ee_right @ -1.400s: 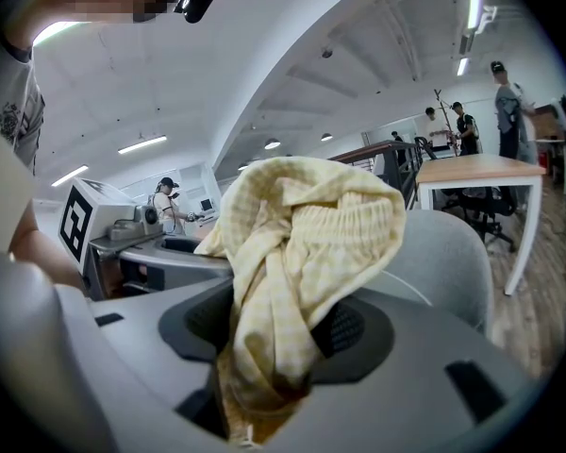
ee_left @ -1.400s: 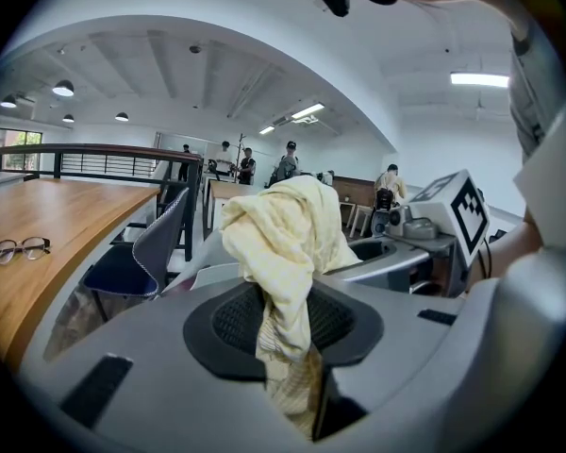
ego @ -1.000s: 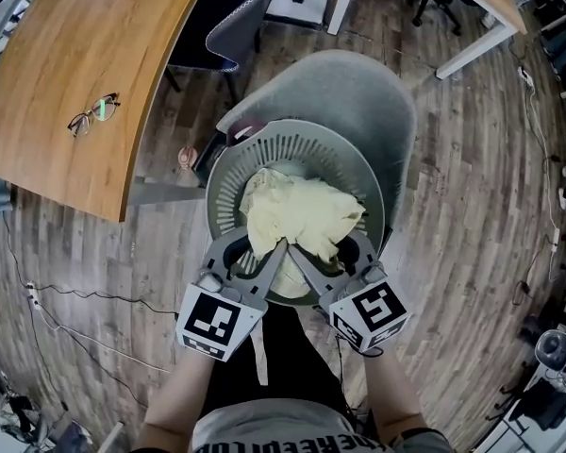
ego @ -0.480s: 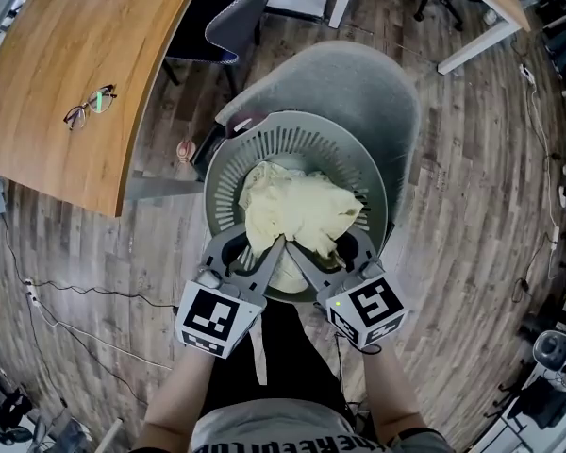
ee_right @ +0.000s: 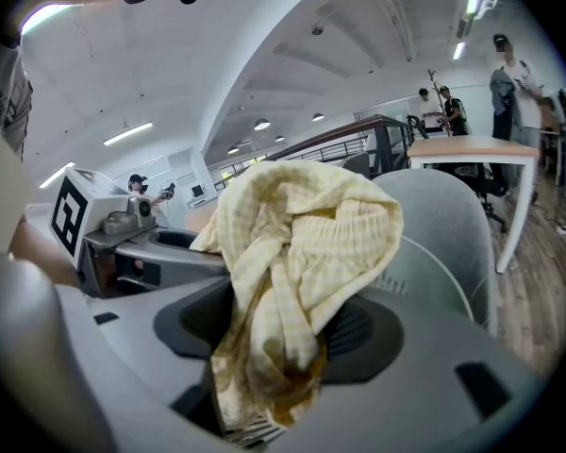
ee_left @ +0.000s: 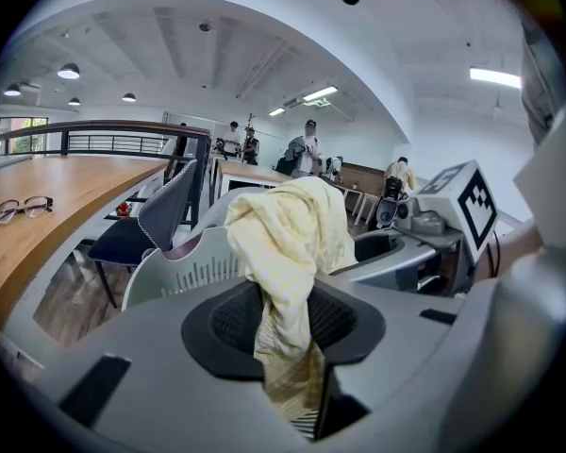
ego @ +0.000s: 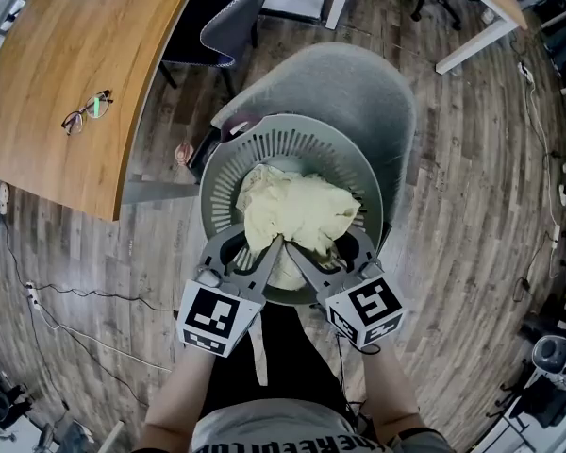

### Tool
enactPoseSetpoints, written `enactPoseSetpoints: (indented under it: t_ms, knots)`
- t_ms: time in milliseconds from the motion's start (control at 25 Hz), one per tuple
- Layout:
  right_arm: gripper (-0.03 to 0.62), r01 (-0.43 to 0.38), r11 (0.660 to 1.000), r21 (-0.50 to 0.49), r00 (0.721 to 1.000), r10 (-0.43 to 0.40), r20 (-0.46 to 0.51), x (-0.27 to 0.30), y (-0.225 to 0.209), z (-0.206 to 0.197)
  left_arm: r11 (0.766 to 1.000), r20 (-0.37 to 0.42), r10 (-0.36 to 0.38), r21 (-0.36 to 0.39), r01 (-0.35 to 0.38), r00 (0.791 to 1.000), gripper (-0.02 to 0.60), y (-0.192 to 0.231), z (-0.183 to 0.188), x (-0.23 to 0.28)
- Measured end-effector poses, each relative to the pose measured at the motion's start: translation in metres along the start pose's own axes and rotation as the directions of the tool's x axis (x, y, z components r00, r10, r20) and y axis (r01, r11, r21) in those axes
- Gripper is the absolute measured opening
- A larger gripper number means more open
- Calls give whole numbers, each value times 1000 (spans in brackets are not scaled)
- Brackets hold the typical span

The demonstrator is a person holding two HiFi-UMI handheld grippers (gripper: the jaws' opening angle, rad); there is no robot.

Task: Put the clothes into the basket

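Note:
A pale yellow checked cloth (ego: pixel 297 217) lies bunched in the round grey slatted basket (ego: pixel 292 132), which stands on a grey chair (ego: pixel 358 83). Both grippers reach over the basket's near rim, side by side. My left gripper (ego: pixel 262 251) has a strip of the cloth (ee_left: pixel 292 225) pinched between its pads, and its jaws are opening. My right gripper (ego: pixel 326 249) has a thicker wad of the same cloth (ee_right: pixel 302 225) between its pads, and its jaws are opening too. The cloth rises in a heap in front of both grippers (ee_left: pixel 283 327) (ee_right: pixel 275 336) and hides the basket's bottom.
A curved wooden table (ego: pixel 66 55) with a pair of glasses (ego: pixel 87 111) on it stands at the left. A dark chair (ego: pixel 231 22) is behind the basket, and a white table (ego: pixel 481 12) is at the far right. Cables (ego: pixel 66 295) run over the wooden floor.

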State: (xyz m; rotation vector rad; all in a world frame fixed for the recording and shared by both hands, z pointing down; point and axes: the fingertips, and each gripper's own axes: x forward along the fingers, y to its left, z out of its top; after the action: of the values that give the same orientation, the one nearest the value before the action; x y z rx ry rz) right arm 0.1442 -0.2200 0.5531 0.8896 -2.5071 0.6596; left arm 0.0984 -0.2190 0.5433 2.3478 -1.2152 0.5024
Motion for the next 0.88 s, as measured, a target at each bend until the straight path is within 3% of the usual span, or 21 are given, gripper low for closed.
enactPoseSetpoints:
  t_ms: [240, 680, 880]
  knots:
    - [276, 25, 1000, 9, 1000, -25, -3, -4, -7, -2, 999, -22, 53, 6, -53, 998, 161, 8, -3, 1]
    - [273, 52, 998, 31, 997, -54, 56, -10, -14, 13, 996, 3, 87, 1, -87, 996, 146, 19, 1, -6]
    - [216, 68, 997, 39, 996, -70, 61, -10, -16, 14, 997, 2, 75, 3, -75, 997, 136, 18, 0, -6]
